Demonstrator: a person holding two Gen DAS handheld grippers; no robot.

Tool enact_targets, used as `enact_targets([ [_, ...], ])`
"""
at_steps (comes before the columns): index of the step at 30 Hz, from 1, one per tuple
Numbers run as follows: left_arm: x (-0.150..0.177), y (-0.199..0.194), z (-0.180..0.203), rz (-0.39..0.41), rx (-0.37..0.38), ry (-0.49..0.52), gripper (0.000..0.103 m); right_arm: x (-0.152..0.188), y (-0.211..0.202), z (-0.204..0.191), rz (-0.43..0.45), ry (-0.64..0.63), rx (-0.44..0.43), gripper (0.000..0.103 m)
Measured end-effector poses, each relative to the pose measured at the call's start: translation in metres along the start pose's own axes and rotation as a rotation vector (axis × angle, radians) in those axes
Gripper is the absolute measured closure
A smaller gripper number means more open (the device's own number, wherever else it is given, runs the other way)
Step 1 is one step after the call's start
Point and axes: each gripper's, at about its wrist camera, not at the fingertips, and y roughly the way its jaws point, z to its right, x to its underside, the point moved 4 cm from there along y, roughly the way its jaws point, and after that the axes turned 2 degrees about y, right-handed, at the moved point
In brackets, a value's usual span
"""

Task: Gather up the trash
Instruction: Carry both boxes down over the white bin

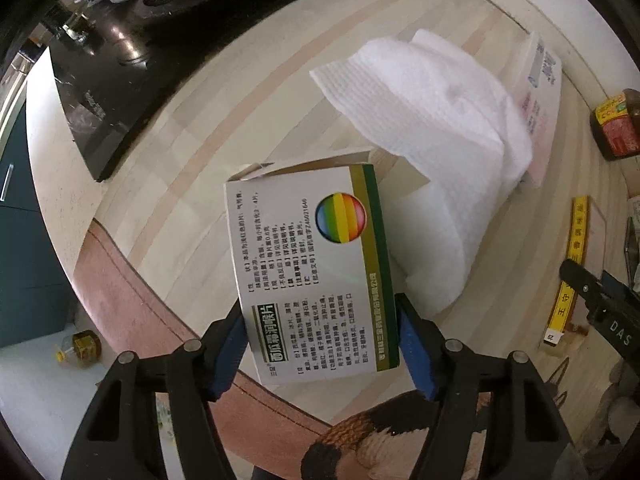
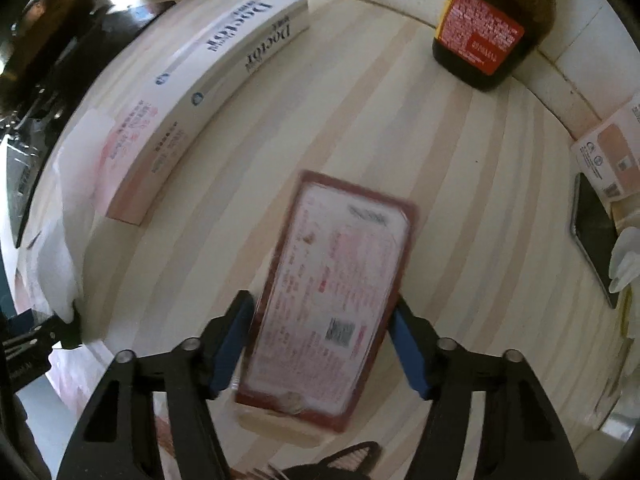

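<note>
A: Biggest first. Striped wooden counter (image 1: 168,184), everything sits on it. A white paper towel (image 1: 448,152) is heaped over the end of a long white box (image 2: 208,76), probably just dumped there. Trash too, I'd guess.

B: Left side?

A: Left gripper (image 1: 322,340) points down, both blue pads pressed on the sides of an opened medicine carton (image 1: 312,268). Clamped on it. The flap at the far end is torn open, so it reads as empty packaging to bin. It looks lifted off the counter.

B: Right?

A: Right gripper (image 2: 322,344) straddles a red-edged flat packet (image 2: 332,300). Left pad touches its edge. On the right pad side I see a sliver of gap, and it's blurred. I'd call it not gripped yet.

B: Leftovers?

A: Brown sauce bottle (image 2: 492,20) by the wall, not trash. Leave it.
</note>
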Motion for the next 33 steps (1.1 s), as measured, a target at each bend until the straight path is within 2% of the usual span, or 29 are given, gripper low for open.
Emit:
enact_targets([
  [7, 0.014, -0.034, 0.011, 0.085, -0.044, 0.045, 0.038, 0.025, -0.013, 0.019, 0.023, 0.024, -0.048, 0.041],
  [12, 0.029, -0.058, 0.02, 0.133, -0.045, 0.049, 0.038, 0.042, -0.033, 0.005, 0.054, 0.013, -0.09, 0.041],
  [20, 0.061, -0.099, -0.006, 0.219, -0.034, 0.031, 0.038, 0.046, -0.083, -0.008, 0.117, -0.016, -0.152, 0.042],
  [25, 0.062, -0.118, -0.042, 0.28, -0.019, -0.01, 0.038, 0.047, -0.126, -0.04, 0.175, -0.062, -0.204, 0.042],
  [28, 0.072, -0.134, -0.067, 0.318, -0.014, -0.049, 0.038, 0.041, -0.143, -0.07, 0.205, -0.1, -0.241, 0.042],
  [33, 0.104, -0.161, -0.117, 0.365, -0.016, -0.129, 0.038, 0.061, -0.17, -0.134, 0.235, -0.189, -0.303, 0.042],
])
